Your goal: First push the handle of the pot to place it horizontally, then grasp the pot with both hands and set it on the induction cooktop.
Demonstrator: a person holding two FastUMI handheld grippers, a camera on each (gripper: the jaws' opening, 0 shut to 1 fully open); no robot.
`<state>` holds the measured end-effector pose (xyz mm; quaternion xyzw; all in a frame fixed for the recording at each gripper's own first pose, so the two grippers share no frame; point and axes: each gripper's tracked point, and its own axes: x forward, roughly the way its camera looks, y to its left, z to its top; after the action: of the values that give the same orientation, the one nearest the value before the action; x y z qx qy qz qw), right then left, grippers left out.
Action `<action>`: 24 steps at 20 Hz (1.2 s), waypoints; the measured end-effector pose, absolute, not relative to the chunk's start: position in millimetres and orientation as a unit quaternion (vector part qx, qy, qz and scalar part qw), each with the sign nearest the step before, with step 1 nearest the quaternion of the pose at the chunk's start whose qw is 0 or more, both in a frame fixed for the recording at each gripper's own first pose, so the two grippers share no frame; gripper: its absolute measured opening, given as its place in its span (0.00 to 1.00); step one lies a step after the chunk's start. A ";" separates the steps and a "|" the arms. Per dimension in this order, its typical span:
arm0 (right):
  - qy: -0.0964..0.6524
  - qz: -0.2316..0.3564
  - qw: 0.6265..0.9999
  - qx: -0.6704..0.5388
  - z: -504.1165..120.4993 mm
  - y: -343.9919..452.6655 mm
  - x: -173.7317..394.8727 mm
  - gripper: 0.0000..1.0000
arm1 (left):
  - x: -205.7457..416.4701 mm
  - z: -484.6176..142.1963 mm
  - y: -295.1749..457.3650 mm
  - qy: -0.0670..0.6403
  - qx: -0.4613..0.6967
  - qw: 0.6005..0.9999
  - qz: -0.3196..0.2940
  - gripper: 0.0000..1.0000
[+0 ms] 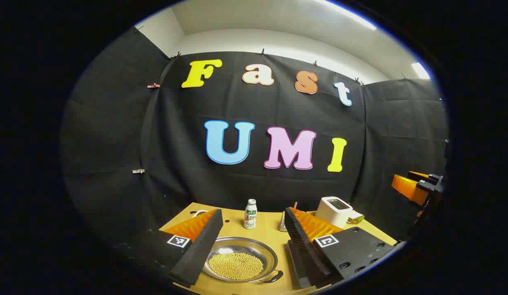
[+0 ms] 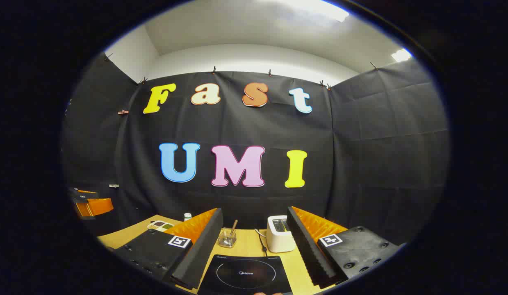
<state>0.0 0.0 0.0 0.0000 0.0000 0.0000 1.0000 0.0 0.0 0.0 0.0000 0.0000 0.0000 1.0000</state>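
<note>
The pot [image 1: 240,262], a shallow steel pan full of small yellow beans, sits low in the centre of the left gripper view, on the wooden table [image 1: 274,235], its dark handle [image 1: 274,277] sticking out at the lower right of its rim. The left gripper [image 1: 249,246] hangs above it, fingers spread wide, gripping nothing. Behind stand a small bottle [image 1: 250,214] and, further right, a white toaster [image 1: 333,211].

In the right gripper view the black induction cooktop [image 2: 245,274] lies at bottom centre between the equally spread fingers of the right gripper [image 2: 251,246]. A glass cup [image 2: 227,237] holding a spoon stands beyond it.
</note>
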 end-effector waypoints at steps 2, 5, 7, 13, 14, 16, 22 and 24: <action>0.001 -0.002 1.000 -0.005 0.6 -0.4 -0.9 0.98 | -2.6 -3.2 -1.6 0.003 -0.001 1.000 -0.001 0.95; 0.002 -0.006 1.000 -0.002 3.0 0.7 -6.0 0.96 | -7.6 -10.6 -3.0 0.012 -0.008 1.000 -0.009 0.95; 0.002 -0.010 1.000 -0.003 1.0 -0.4 -14.4 0.98 | -10.9 -12.2 0.0 0.014 -0.005 1.000 -0.010 0.95; 0.016 -0.019 1.000 0.012 -5.5 7.4 -33.2 0.98 | -20.3 -21.3 13.9 0.024 -0.016 0.999 -0.014 0.95; 0.015 -0.020 1.000 0.012 -4.3 9.2 -34.8 0.98 | -21.3 -22.9 17.5 0.026 -0.020 0.999 -0.014 0.95; 0.009 -0.024 1.000 0.010 -1.3 11.0 -37.1 0.98 | -22.5 -25.1 23.3 0.027 -0.027 0.999 -0.017 0.95; 0.004 -0.032 0.999 0.004 1.0 20.8 -38.8 0.98 | -19.3 -29.6 36.0 0.029 -0.028 0.999 -0.027 0.95; 0.003 -0.036 0.999 0.002 1.8 20.6 -36.3 0.98 | -17.0 -30.9 36.5 0.030 -0.028 0.999 -0.033 0.95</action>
<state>-36.3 20.6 1.8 0.0015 0.0032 -0.0363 0.9993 -17.0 36.5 -30.9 -0.0278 0.0296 -0.0327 0.9986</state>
